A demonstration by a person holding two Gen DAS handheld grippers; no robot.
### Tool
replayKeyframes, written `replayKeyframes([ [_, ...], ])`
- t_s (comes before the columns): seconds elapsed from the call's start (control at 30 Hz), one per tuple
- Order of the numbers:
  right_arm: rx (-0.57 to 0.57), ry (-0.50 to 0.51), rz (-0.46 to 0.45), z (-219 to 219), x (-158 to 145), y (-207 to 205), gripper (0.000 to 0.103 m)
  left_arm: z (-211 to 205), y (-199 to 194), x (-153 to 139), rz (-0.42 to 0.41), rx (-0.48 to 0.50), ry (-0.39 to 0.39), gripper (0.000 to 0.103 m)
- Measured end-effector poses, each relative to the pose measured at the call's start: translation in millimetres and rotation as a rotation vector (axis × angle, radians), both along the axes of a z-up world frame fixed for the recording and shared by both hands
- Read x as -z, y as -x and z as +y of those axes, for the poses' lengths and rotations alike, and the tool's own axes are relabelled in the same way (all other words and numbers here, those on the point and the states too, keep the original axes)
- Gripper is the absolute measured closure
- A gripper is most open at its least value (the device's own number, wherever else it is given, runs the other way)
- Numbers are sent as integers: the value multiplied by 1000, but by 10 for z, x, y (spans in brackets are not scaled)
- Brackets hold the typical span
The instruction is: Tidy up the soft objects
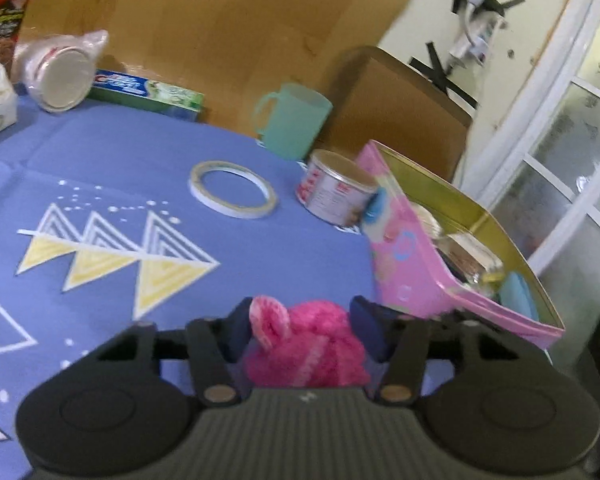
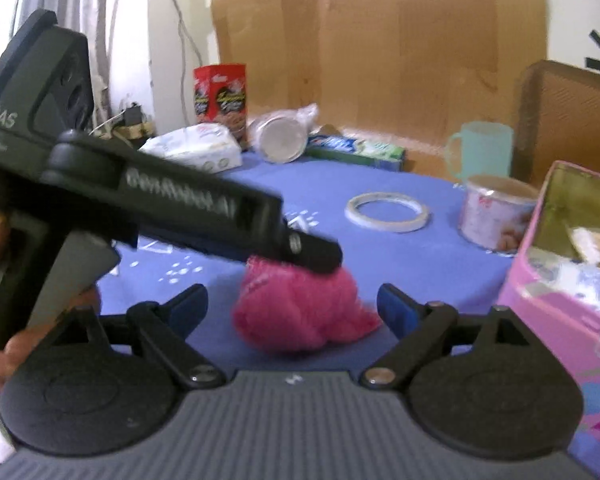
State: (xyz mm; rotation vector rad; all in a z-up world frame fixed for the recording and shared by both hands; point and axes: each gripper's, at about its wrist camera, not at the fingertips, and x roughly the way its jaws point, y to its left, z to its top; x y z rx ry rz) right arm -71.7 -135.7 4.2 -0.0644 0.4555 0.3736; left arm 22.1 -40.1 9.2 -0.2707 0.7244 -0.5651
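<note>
left tool (image 2: pixel 296 258) hides the top of the pink fluffy toy (image 2: pixel 300 316); pink tin (image 2: pixel 556 320) cut off at right frame edge, contents blurred; red carton (image 1: pixel 4 12) clipped upper left.

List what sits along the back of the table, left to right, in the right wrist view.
Red snack box → white wipes pack → wrapped cup stack → toothpaste box → teal mug.

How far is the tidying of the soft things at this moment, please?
Done: the pink box already holds several items, though I cannot tell which are soft. In hand: the left tool surrounds the fluffy pink toy, which seems held above the blue cloth near the box. The right tool waits open. Left: dropping the toy into the box.
</note>
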Motion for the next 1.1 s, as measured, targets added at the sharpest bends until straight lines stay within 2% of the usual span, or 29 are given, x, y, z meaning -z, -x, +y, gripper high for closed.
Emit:
replayKeyframes([
  [0.03, -11, 16, 19, 23, 21, -37, 22, -31, 23, 1, 2, 10, -5, 58],
  [0.07, -23, 38, 52, 57, 66, -91, 36, -56, 37, 2, 10, 5, -18, 58],
  [0.17, -23, 22, 29, 30, 78, -21, 41, -117, 128, -114, -9, -10, -33, 59],
  [0.27, 22, -18, -84, -130, -86, 147, 41, -289, 170, -431, -89, 34, -12, 60],
  [0.37, 112, 0, -217, -378, -292, 332, 40, -617, 157, -708, -162, 118, 5, 59],
  [0.43, 189, 22, -263, -593, -367, 427, 40, -915, 114, -785, -183, 181, 9, 56],
  [0.5, 266, 41, -272, -798, -381, 483, 40, -1191, 74, -790, -189, 222, 1, 51],
  [0.6, 435, 58, -251, -1152, -328, 518, 36, -1520, 19, -708, -184, 233, -5, 37],
  [0.67, 559, 39, -218, -1409, -278, 536, 32, -1625, -6, -621, -178, 238, -14, 36],
  [0.7, 591, 21, -204, -1500, -273, 562, 25, -1629, -10, -580, -178, 236, -26, 36],
  [0.8, 651, -31, -212, -1682, -295, 622, 20, -1476, -50, -479, -176, 201, -57, 34],
  [0.87, 661, -63, -232, -1707, -343, 628, 21, -1222, -90, -421, -170, 148, -60, 28],
  [0.9, 646, -87, -242, -1689, -371, 613, 22, -1045, -123, -385, -164, 103, -65, 22],
  [0.93, 626, -102, -248, -1633, -389, 585, 23, -872, -155, -351, -159, 51, -75, 19],
  [1.0, 542, -117, -248, -1445, -450, 473, 34, -531, -214, -271, -148, -52, -107, 19],
  [1.1, 361, -120, -199, -1112, -476, 190, 46, 29, -271, -128, -154, -234, -200, 19],
])
